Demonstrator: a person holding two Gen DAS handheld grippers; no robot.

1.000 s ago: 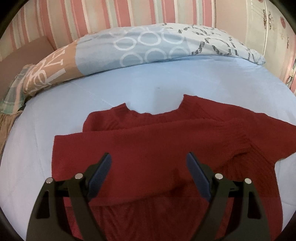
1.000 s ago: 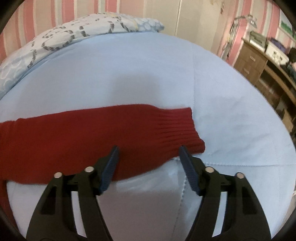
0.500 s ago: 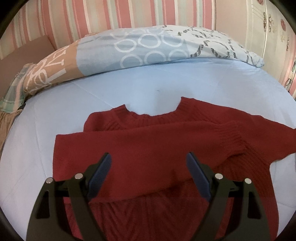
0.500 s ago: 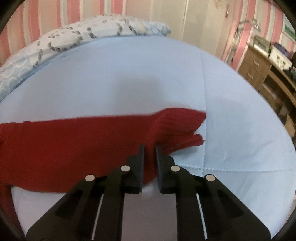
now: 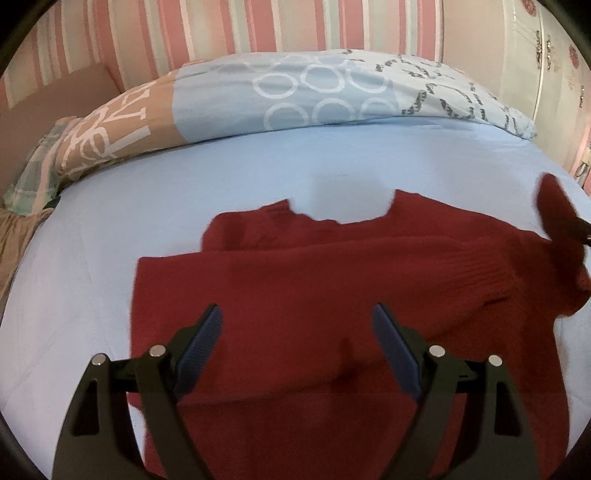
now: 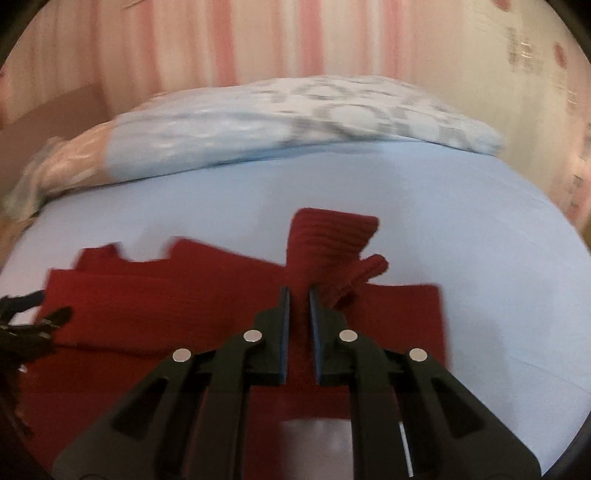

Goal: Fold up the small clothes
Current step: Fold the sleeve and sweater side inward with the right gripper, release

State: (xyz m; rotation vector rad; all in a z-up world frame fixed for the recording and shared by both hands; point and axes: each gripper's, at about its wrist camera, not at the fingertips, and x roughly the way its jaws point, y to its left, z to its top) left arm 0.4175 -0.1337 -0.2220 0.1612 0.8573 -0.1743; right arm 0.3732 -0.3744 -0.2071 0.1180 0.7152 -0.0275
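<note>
1. Since a second earlier, your right gripper had clamped down on the ribbed cuff of the red sweater's right sleeve and lifted it off the sheet, swinging it in over the sweater's body; that sleeve had lain stretched out flat to the side.
2. Your right jaws stood nearly closed, with only the knit pinched between them, and the cuff stood up above the fingertips.
3. Your left gripper hung with its jaws spread wide and nothing in them, hovering over the sweater's lower chest; whether it touched the fabric, you could not tell from these views.
4. Under it, the sweater lay face up on the pale blue bed sheet, the left sleeve already folded across the chest, neckline pointing away from you.
5. At the right edge of the left view, the lifted cuff showed as a blurred red shape, so it was likely mid-swing.
6. Beyond, the patterned duvet was bunched against the striped wall.
7. Judged from this, the second sleeve fold was under way; laying it flat across the first looked like what remained.
</note>
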